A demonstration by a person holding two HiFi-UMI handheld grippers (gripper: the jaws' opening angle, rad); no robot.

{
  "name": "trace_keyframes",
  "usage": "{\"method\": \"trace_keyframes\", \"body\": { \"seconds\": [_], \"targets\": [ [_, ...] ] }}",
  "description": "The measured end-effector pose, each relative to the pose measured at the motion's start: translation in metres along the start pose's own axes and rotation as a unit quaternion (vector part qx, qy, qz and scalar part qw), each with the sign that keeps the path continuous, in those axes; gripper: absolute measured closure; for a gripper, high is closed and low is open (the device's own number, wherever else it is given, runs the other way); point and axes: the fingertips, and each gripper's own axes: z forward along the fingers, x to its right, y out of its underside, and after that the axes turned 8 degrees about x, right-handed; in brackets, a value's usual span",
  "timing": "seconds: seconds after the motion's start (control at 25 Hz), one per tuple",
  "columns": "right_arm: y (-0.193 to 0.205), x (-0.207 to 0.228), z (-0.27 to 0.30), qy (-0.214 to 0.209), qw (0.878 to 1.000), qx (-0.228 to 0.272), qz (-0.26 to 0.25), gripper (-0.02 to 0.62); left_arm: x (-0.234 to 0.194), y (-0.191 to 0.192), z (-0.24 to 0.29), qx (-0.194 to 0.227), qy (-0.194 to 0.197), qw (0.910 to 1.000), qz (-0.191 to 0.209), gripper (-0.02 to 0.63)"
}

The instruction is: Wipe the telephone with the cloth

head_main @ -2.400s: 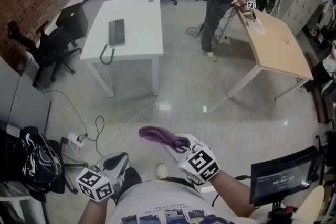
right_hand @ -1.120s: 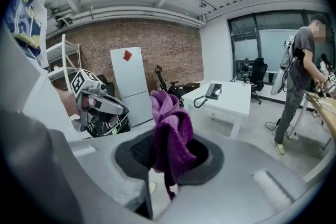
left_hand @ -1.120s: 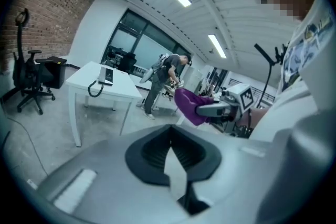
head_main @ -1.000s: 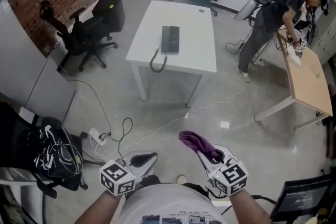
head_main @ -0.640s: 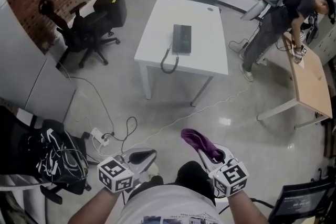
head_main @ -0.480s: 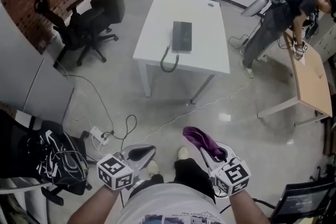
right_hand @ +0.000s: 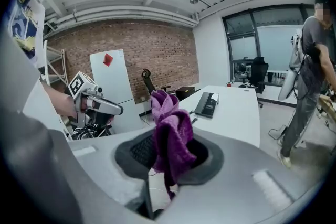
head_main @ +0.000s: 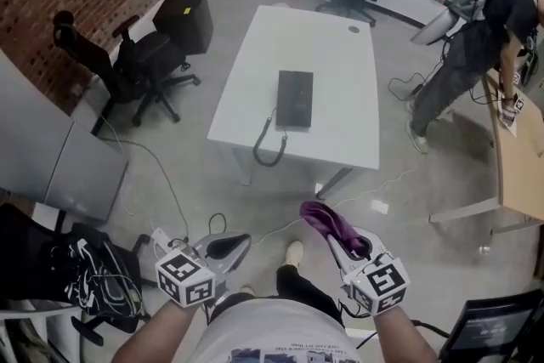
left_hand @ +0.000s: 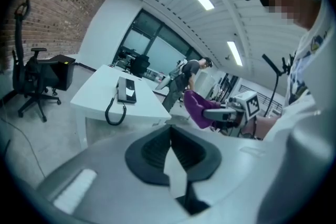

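The right gripper (head_main: pixel 337 244) is clamping the purple cloth (head_main: pixel 325 219) between its jaws, and the bunched cloth is standing up out of them toward the desk (head_main: pixel 340 55). The left gripper (head_main: pixel 231 244) is carrying nothing, its jaws pressed together on empty air. Both grippers are hanging over the floor, short of the desk's near edge and well apart from it.

The phone (head_main: pixel 295 99) is lying flat on the desk, about midway between the left and right edges and in the near half. Its long axis is running from the near edge toward the far edge, nearly in line with the way the person is facing. Its coiled cord (head_main: pixel 269 144) is drooping over the near edge.

The phone is lying straight ahead of the grippers and a little left of the cloth. The right gripper looks slightly the nearer of the two and is pointing almost along the phone's length. The coming move is probably a reach forward over the near edge, so that the cloth can be drawn lengthwise along the phone.
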Motion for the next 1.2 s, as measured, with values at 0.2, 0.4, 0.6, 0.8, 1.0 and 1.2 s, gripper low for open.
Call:
{"method": "trace_keyframes", "body": {
  "seconds": [0.2, 0.4, 0.6, 0.8, 1.0, 1.2],
  "targets": [
    [-0.02, 0.046, 0.031, -0.021, 1.0, 0.009, -0.004, 0.511, -0.028, -0.037, 0.042, 0.005, -0.023, 0.9997, 0.005, 0.592],
    [-0.024, 0.067, 0.053, -0.026, 1.0, 0.003, 0.011, 0.511, -0.051, -0.059, 0.066, 0.004, -0.014, 0.9998, -0.014, 0.571],
    [-0.033, 0.084, 0.076, -0.015, 1.0, 0.006, 0.015, 0.511, -0.089, -0.084, 0.09, 0.01, 0.001, 0.9997, -0.023, 0.555],
    [-0.041, 0.102, 0.098, 0.029, 1.0, -0.002, 0.012, 0.511, -0.137, -0.101, 0.127, 0.001, 0.039, 0.9983, -0.042, 0.533],
    [-0.052, 0.113, 0.13, 0.084, 0.996, -0.006, 0.03, 0.511, -0.182, -0.115, 0.171, -0.038, 0.103, 0.9921, -0.062, 0.514],
    [-0.056, 0.119, 0.152, 0.133, 0.99, -0.016, 0.049, 0.511, -0.218, -0.115, 0.214, -0.077, 0.152, 0.9814, -0.088, 0.485]
  ]
}}
